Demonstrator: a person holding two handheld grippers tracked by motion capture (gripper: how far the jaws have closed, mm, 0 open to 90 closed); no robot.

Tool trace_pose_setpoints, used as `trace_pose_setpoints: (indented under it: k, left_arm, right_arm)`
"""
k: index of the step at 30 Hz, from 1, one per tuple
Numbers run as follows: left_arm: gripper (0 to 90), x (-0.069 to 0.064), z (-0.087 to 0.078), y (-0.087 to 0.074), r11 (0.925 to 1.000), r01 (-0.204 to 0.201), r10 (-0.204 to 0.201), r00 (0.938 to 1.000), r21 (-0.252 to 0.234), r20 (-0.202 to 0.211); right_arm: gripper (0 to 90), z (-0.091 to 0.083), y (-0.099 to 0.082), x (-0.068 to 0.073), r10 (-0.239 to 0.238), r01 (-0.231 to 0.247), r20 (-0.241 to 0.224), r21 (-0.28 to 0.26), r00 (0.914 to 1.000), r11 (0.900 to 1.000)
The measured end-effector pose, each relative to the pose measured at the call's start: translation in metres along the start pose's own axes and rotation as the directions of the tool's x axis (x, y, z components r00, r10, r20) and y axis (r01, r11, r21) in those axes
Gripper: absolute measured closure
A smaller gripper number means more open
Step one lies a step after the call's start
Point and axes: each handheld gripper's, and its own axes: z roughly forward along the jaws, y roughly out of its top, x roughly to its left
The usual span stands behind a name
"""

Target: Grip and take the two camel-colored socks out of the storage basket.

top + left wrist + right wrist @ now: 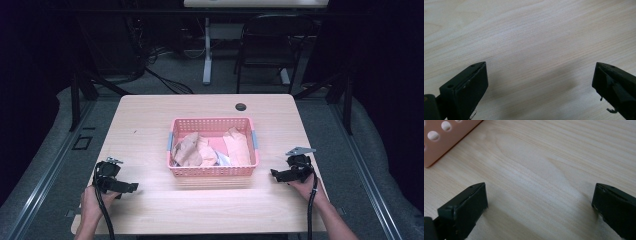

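While both grippers hover wide and empty, the pink perforated plastic basket of crumpled tan cloths sits between them: two o'clock from the left gripper, ten o'clock and nearer from the right gripper.

**Around the pale wood surface**

The light wooden surface has a small dark round hole near its far edge. Beyond it, on the grey floor, stand a black chair at far right, a white desk leg and loose black cables at far left.
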Motion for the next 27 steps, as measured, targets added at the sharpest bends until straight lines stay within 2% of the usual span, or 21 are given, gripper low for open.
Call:
trace_pose_setpoints:
  k: [4,13,17,20,22,25,27]
  left_arm:
    - [1.3,-0.001,0.000,0.000,1.0000,-0.005,0.005,1.0000,0.005,0.004]
    - [1.7,-0.007,-0.007,0.005,0.9990,-0.043,0.043,0.9990,0.004,0.004]
    - [0.8,-0.009,-0.013,0.010,0.9977,-0.067,0.067,0.9978,-0.012,0.003]
    - [0.4,-0.009,-0.018,0.014,0.9968,-0.078,0.079,0.9962,-0.017,0.037]
    - [0.3,-0.011,-0.021,0.017,0.9960,-0.086,0.087,0.9959,-0.024,0.026]
    - [0.3,-0.012,-0.026,0.019,0.9955,-0.091,0.092,0.9950,-0.027,0.040]
    - [0.4,-0.013,-0.032,0.023,0.9940,-0.103,0.105,0.9939,-0.037,0.035]
  right_arm:
    - [0.0,0.000,0.000,0.000,0.001,-0.001,-0.002,-0.001,1.0000,1.0000]
    - [0.0,0.000,0.000,0.000,0.003,-0.003,0.003,-0.002,1.0000,1.0000]
    - [0.0,0.001,0.001,-0.001,-0.001,0.001,-0.008,-0.001,1.0000,1.0000]
    - [0.0,0.000,0.000,0.000,0.002,-0.002,0.002,-0.001,1.0000,1.0000]
    - [0.0,-0.001,-0.001,0.000,0.005,-0.005,-0.001,-0.001,1.0000,1.0000]
    - [0.0,-0.001,-0.001,0.001,0.006,-0.006,0.009,-0.004,0.9999,1.0000]
    - [0.0,-0.001,-0.001,0.001,0.006,-0.006,0.009,-0.005,0.9999,1.0000]
